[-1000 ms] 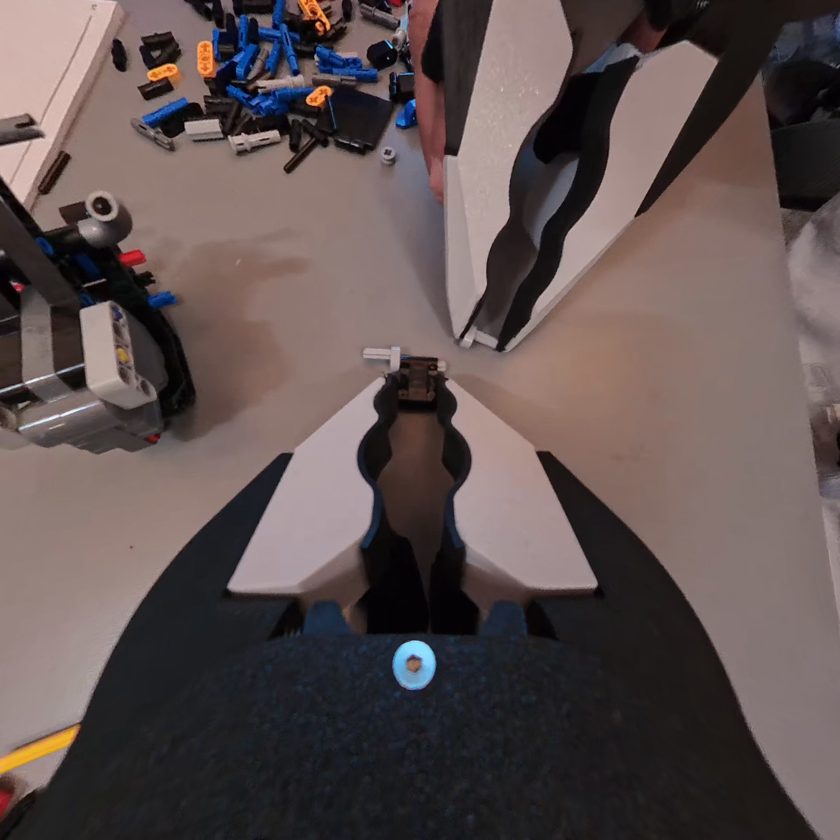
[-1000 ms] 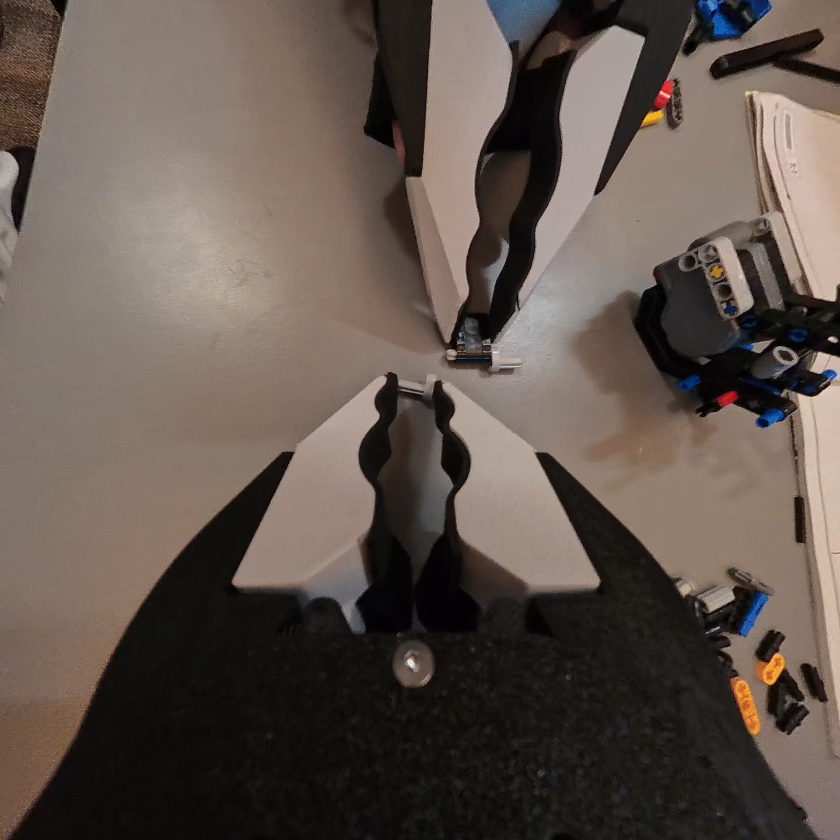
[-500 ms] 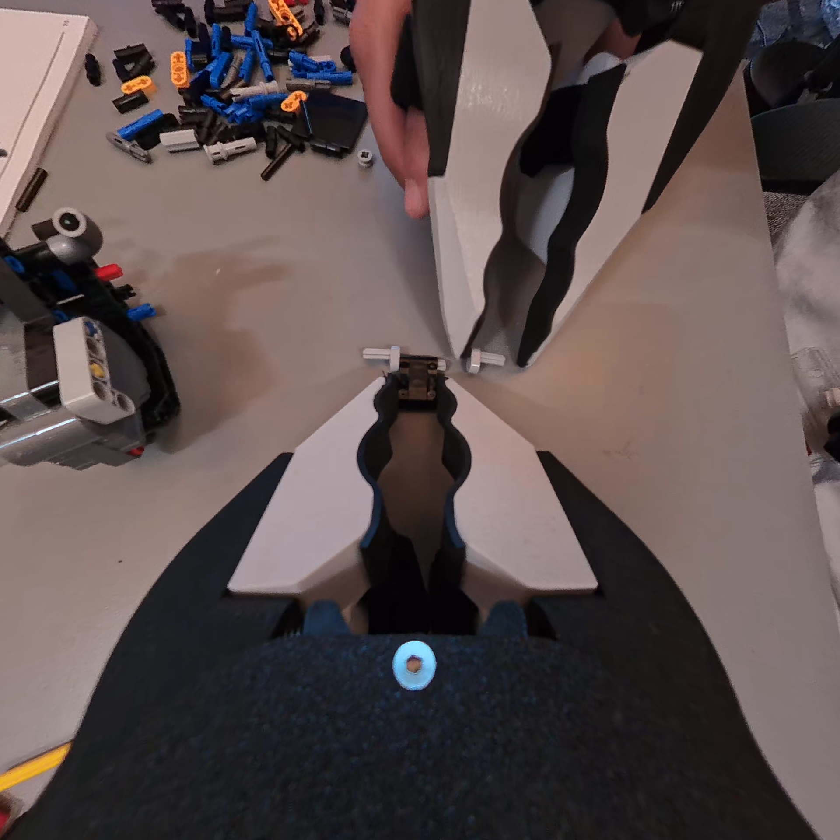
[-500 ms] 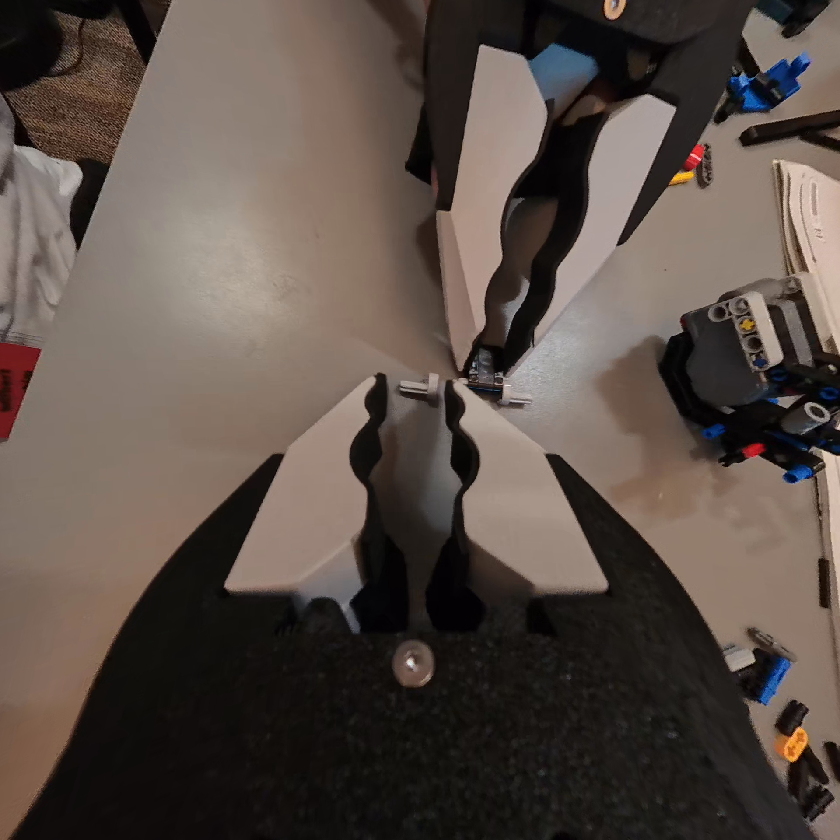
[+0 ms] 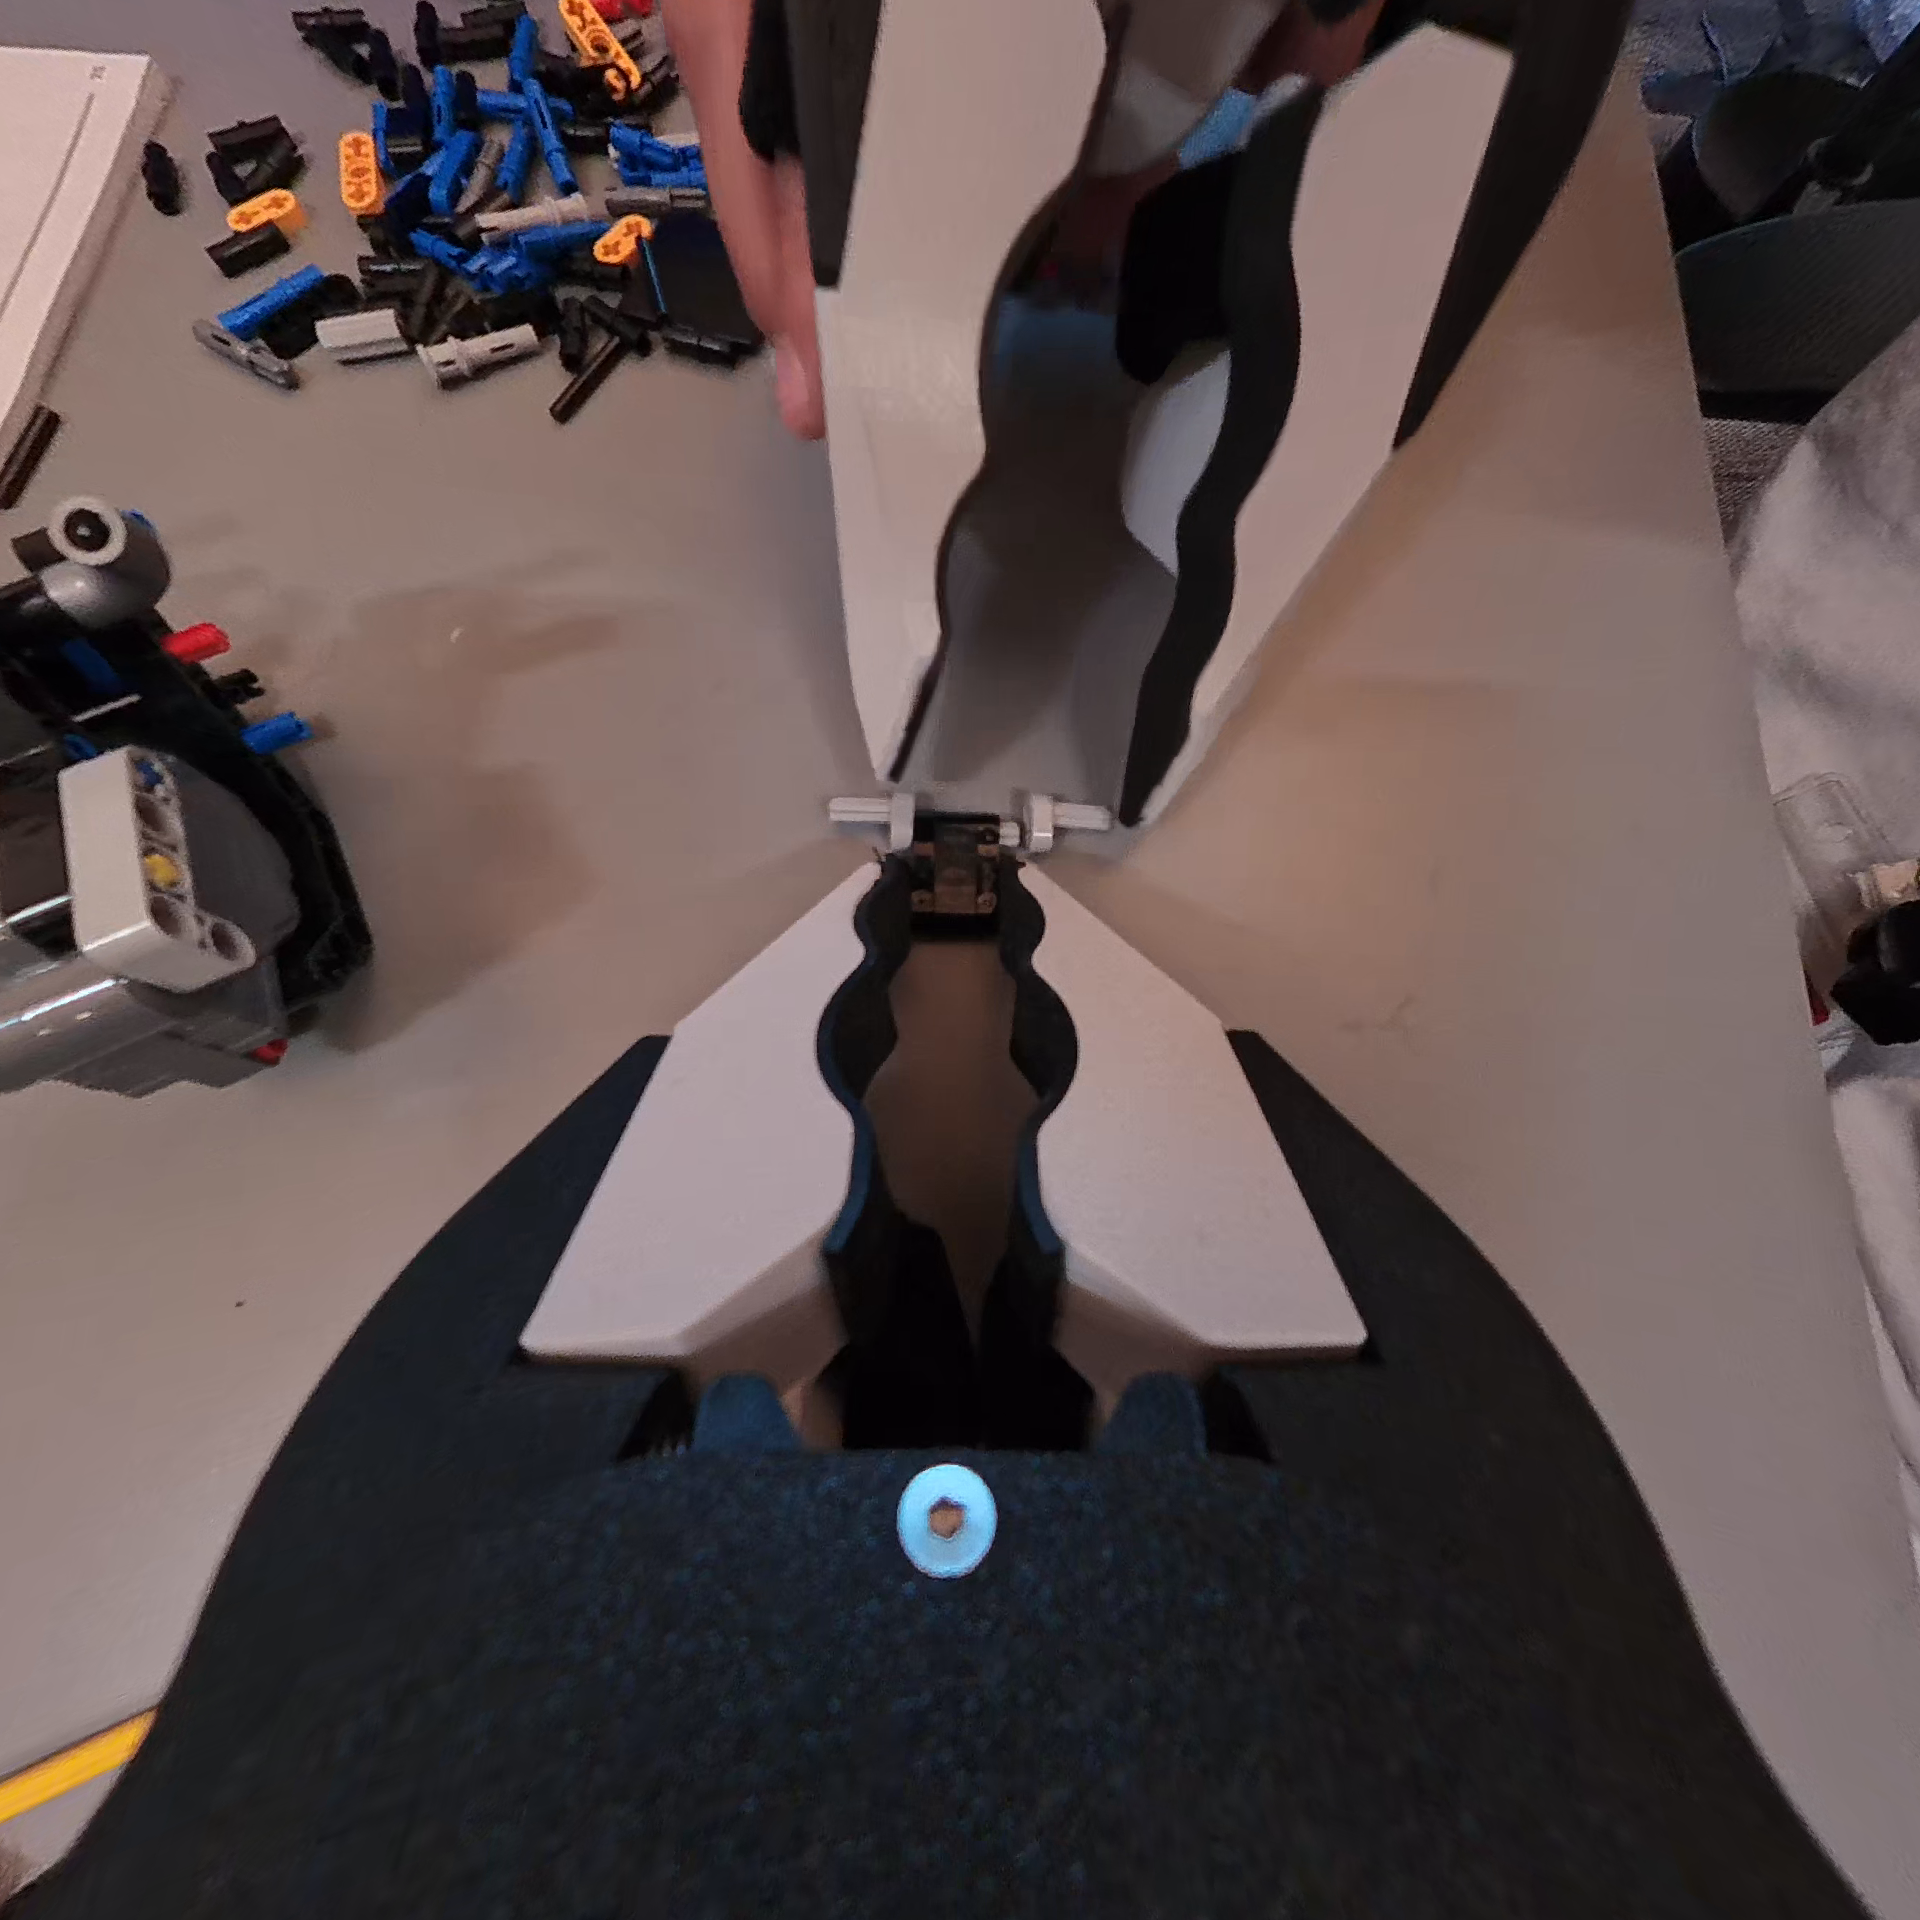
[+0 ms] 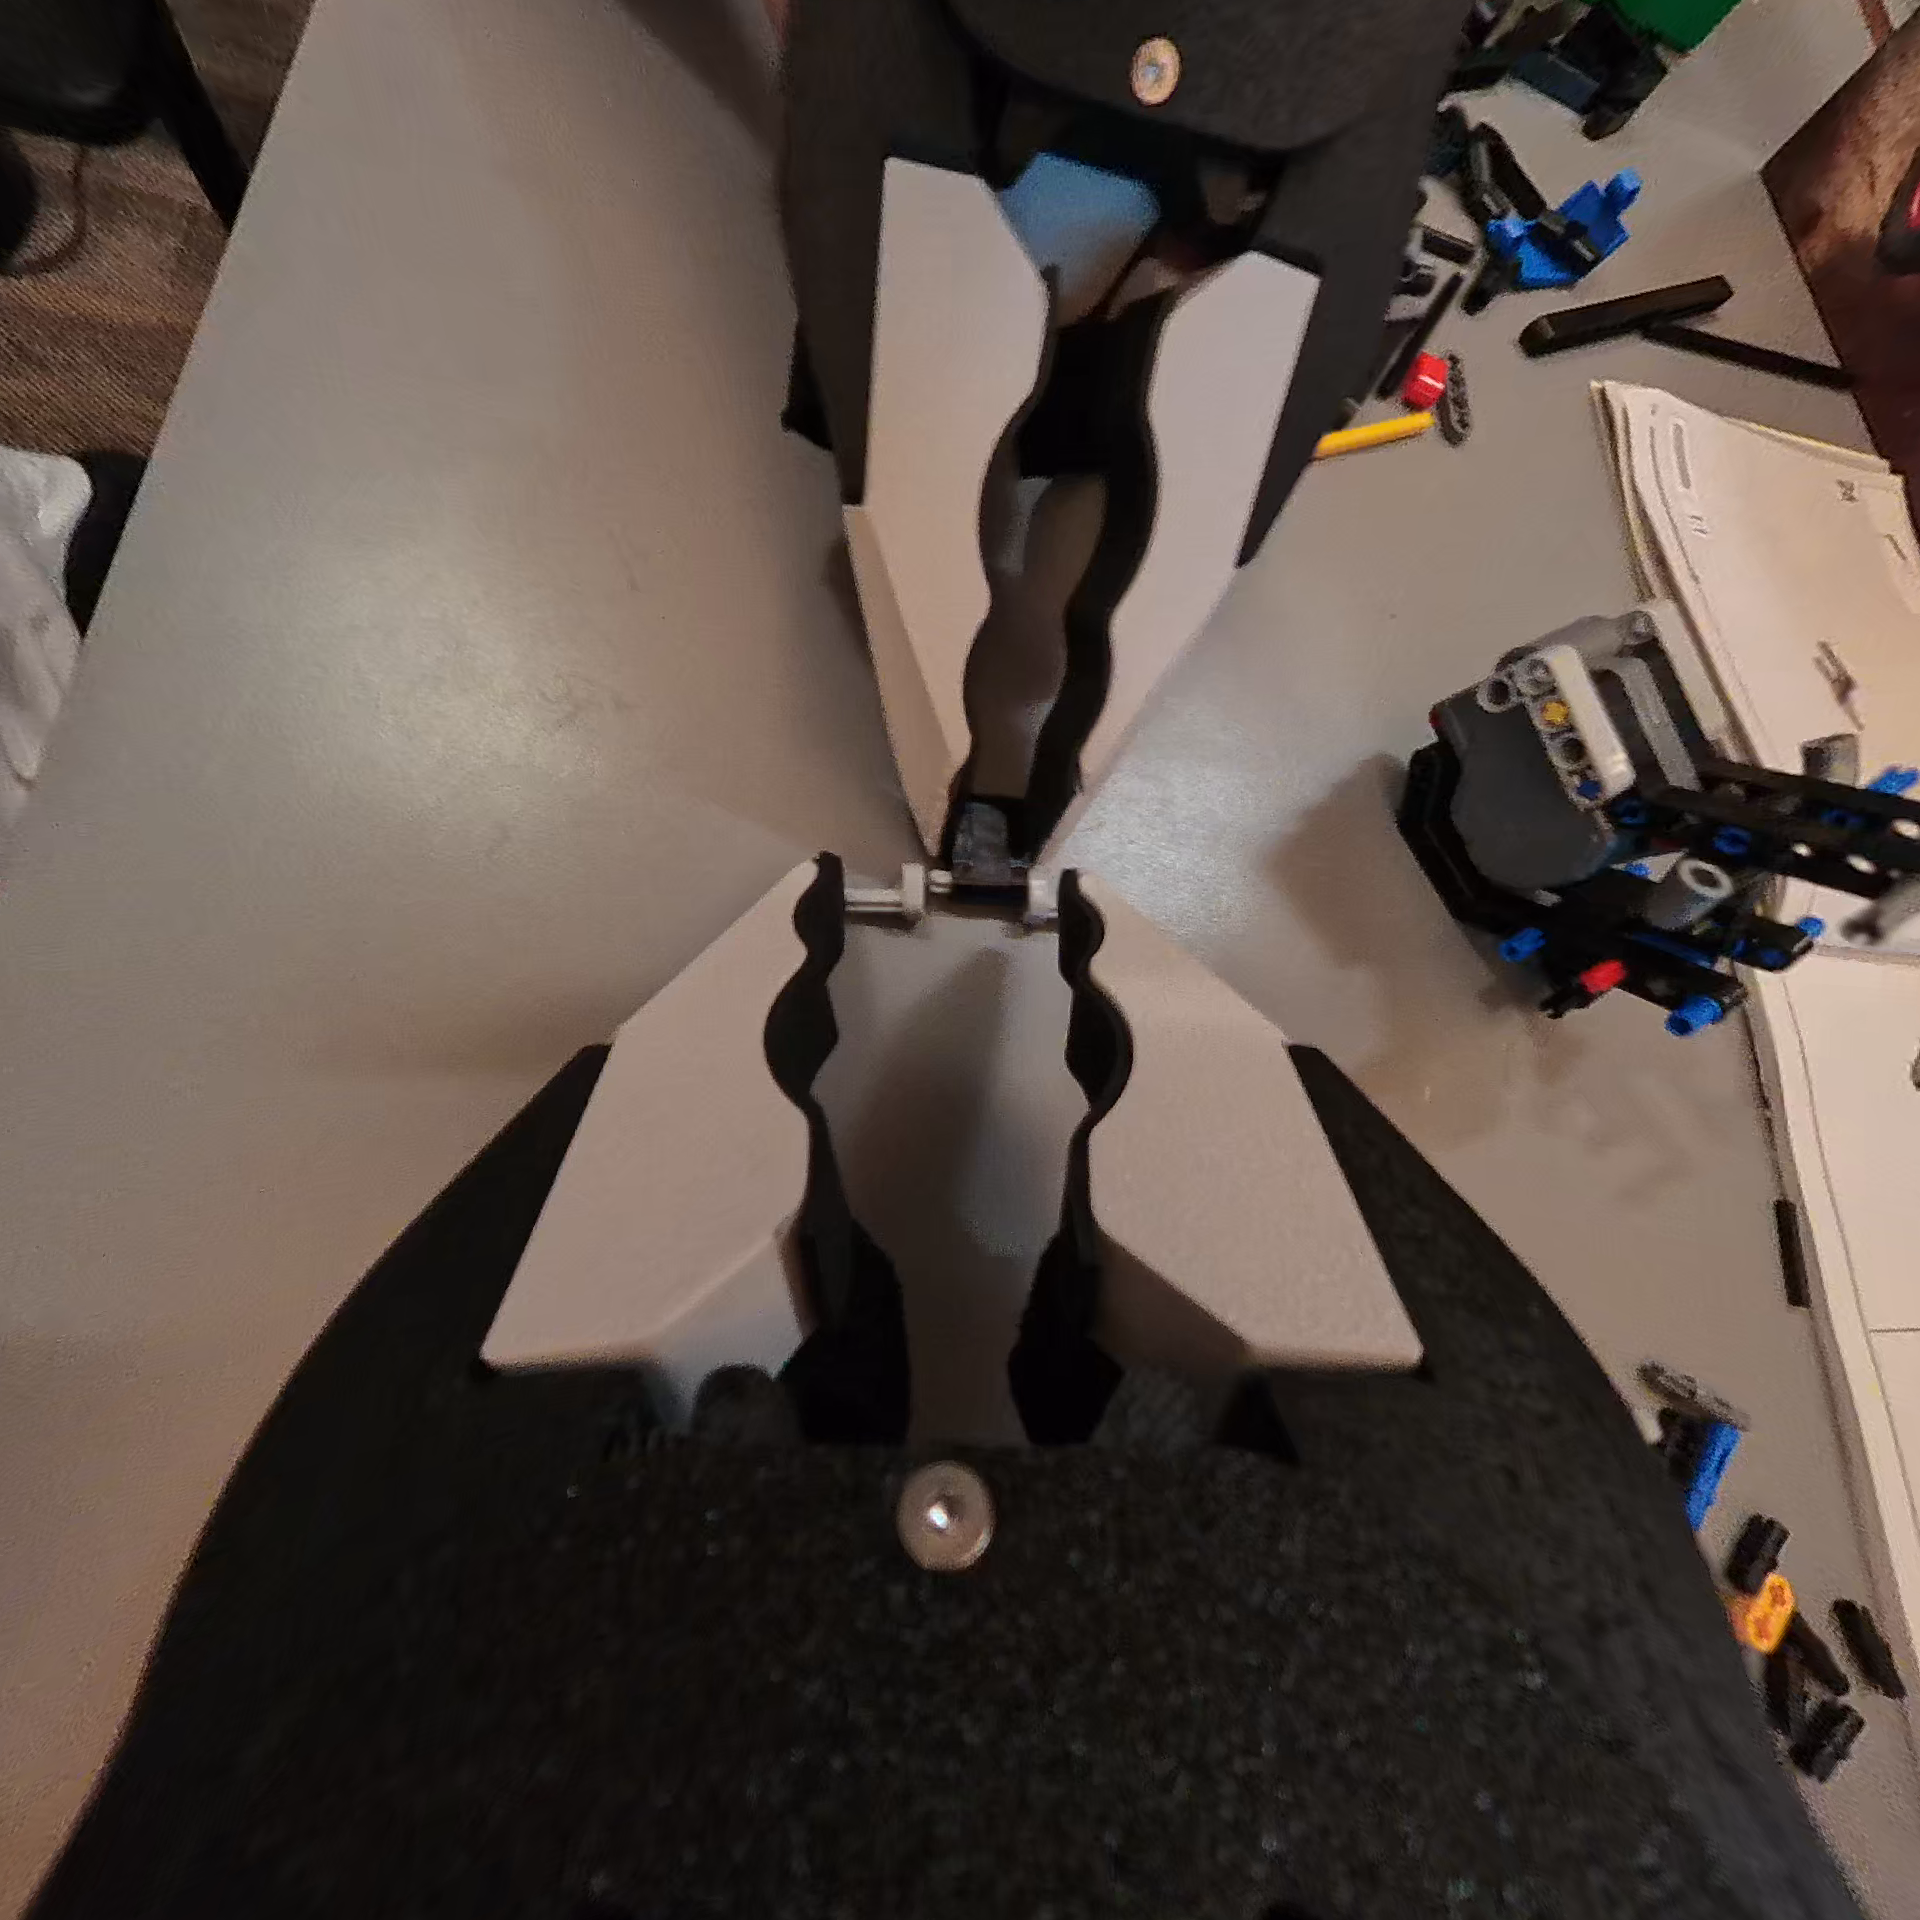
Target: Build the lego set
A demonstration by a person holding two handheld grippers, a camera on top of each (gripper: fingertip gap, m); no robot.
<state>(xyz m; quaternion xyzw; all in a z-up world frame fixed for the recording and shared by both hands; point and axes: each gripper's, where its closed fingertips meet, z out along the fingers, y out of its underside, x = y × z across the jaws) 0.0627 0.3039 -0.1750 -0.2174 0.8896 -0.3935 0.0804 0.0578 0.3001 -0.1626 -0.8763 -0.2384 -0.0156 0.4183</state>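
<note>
While left gripper (image 5: 951, 883) jaws clamp the black connector (image 5: 951, 868) | right gripper (image 6: 948, 899) jaws spread, straddling its pins

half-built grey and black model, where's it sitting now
In the left wrist view the half-built model sits at the left edge of the table, below the loose parts pile; in the right wrist view, beside the paper sheets.

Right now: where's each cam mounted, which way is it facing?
Left wrist view: on the left gripper, looking along its fingers, which are shut on a small black piece; the right gripper and a hand show opposite.
Right wrist view: on the right gripper, open, facing the left gripper.
Shared: black piece, its light grey pins, partly built model.
</note>
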